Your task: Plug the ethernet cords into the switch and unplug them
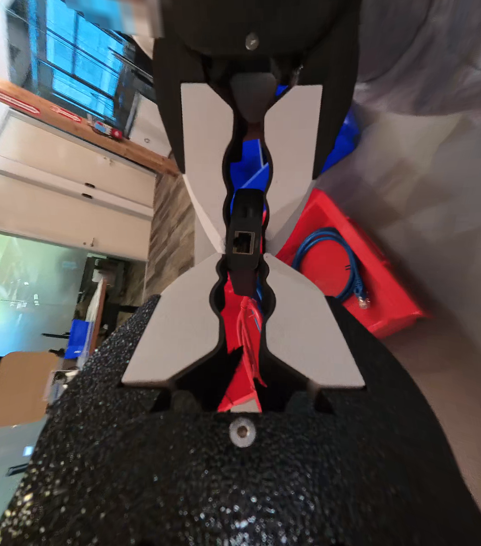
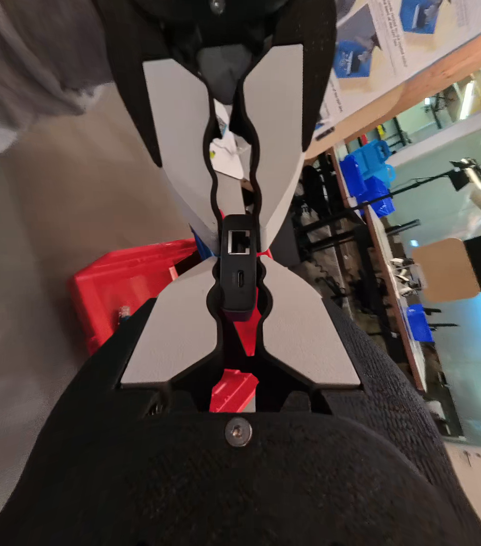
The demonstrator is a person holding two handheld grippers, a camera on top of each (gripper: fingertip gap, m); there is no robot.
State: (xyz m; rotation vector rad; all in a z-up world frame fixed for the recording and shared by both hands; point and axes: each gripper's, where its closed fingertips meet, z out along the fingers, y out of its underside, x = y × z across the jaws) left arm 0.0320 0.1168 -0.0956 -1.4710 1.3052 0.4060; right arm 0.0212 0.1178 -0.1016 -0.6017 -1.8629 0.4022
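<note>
My left gripper (image 1: 242, 261) and right gripper (image 2: 237, 263) face each other, fingertips almost touching. Both are shut on one small black adapter (image 1: 243, 212) with a network port on the face toward each camera. In the right wrist view the adapter (image 2: 237, 283) lies mostly between my right fingers and also shows a small oval port. The right gripper (image 1: 243, 236) comes in from the top of the left wrist view; the left gripper (image 2: 237, 236) comes in from the top of the right wrist view. All is held in the air above a red bin (image 1: 381, 295).
The red bin holds a coiled blue network cable (image 1: 331, 236); a red cable (image 1: 248, 334) shows between my left fingers. Blue bins (image 1: 342, 139) stand behind it. The red bin (image 2: 121, 283) rests on a grey-brown table (image 2: 56, 192). Grey cloth (image 1: 440, 44) hangs close by.
</note>
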